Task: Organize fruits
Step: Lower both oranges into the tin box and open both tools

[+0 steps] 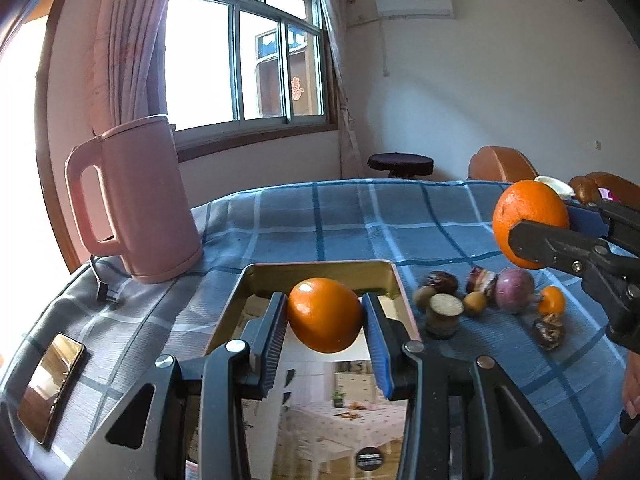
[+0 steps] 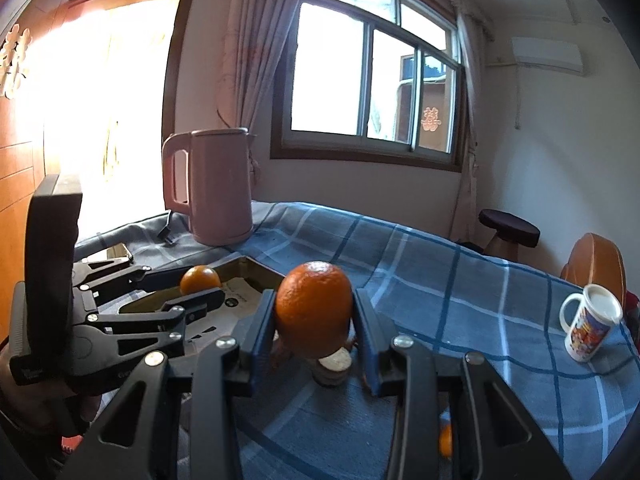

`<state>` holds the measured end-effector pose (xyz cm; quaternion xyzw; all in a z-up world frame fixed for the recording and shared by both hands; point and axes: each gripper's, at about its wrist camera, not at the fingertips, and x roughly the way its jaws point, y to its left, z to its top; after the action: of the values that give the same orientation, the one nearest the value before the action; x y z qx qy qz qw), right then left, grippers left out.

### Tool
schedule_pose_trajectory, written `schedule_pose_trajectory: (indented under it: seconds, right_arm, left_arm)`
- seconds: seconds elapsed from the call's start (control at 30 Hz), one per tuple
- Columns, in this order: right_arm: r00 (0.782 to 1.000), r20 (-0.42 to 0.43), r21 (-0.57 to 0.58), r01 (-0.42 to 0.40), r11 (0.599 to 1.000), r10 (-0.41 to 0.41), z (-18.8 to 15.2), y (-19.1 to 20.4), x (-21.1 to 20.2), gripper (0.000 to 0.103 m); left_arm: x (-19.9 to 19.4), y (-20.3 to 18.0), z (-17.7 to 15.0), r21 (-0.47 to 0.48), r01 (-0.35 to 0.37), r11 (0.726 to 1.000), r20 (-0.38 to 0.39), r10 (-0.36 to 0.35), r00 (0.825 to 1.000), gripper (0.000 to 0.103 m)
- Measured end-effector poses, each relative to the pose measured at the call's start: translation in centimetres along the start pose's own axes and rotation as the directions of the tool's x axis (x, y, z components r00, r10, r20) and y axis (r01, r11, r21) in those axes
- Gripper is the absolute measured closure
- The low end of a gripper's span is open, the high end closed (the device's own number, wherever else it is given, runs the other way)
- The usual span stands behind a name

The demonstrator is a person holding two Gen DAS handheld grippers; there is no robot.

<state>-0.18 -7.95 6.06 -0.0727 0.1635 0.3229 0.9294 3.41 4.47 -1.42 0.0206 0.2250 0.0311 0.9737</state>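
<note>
My left gripper [image 1: 325, 322] is shut on an orange [image 1: 324, 314] and holds it above a shallow gold tin tray [image 1: 320, 268] on the blue checked cloth. In the right wrist view that left gripper [image 2: 200, 286] and its orange [image 2: 200, 279] hang over the tray [image 2: 256, 270] at the left. My right gripper [image 2: 314, 316] is shut on a second orange [image 2: 314, 308], held in the air right of the tray. The left wrist view shows the right gripper [image 1: 532, 224] with its orange [image 1: 528, 216] at the far right. Loose fruits [image 1: 492, 300] lie on the cloth beside the tray.
A pink kettle [image 1: 148, 200] with its cord stands at the back left of the table, a phone [image 1: 52, 384] lies at the near left. A printed mug [image 2: 590, 322] stands at the right. Brown chair backs [image 1: 500, 164] and a dark stool [image 1: 400, 164] lie beyond the table.
</note>
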Motion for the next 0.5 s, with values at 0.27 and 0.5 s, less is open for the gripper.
schedule_pose_trajectory:
  seconds: [0.27,0.5]
  right_arm:
    - [0.999,-0.039,-0.026,-0.031,0.999,0.030,0.8,1.4,2.5,0.062]
    - [0.996,-0.076,-0.046,-0.059,0.997,0.056,1.2,2.8,5.0,0.062]
  left_arm:
    - [1.2,1.7,-0.1,-0.010,-0.029,1.000,-0.037,0.028,0.999,0.063]
    - [2.4,3.3,-0.3,-0.015,-0.061,0.998,-0.077,0.059,0.995,0.063]
